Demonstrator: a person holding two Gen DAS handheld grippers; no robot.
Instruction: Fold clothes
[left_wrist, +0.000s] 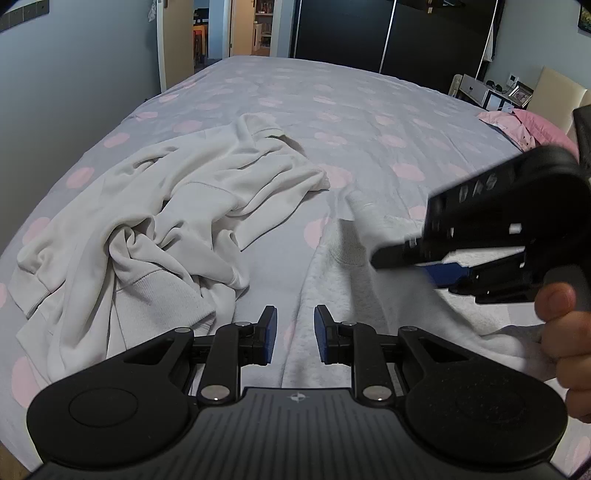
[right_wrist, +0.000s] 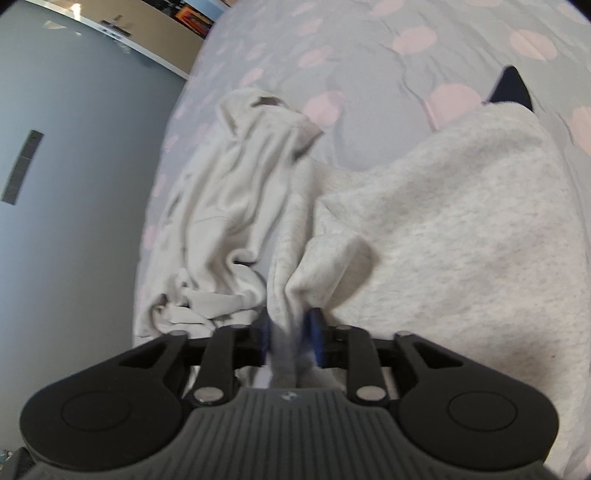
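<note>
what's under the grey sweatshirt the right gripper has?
Under the grey sweatshirt only the dotted bedspread shows around its edges; a dark item peeks from behind. Anything beneath is covered.

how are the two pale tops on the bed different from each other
The white hoodie lies crumpled and untouched on the bedspread; the grey sweatshirt has a fold pinched in the right gripper. The white hoodie looks smooth, the grey sweatshirt speckled and fleecy. Both lie unfolded.

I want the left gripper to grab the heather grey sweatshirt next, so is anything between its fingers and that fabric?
Nothing visible. The left gripper is open, right above the grey sweatshirt edge. The crumpled white hoodie lies off to its left on the bed, and the right gripper pinches a fold further right.
</note>
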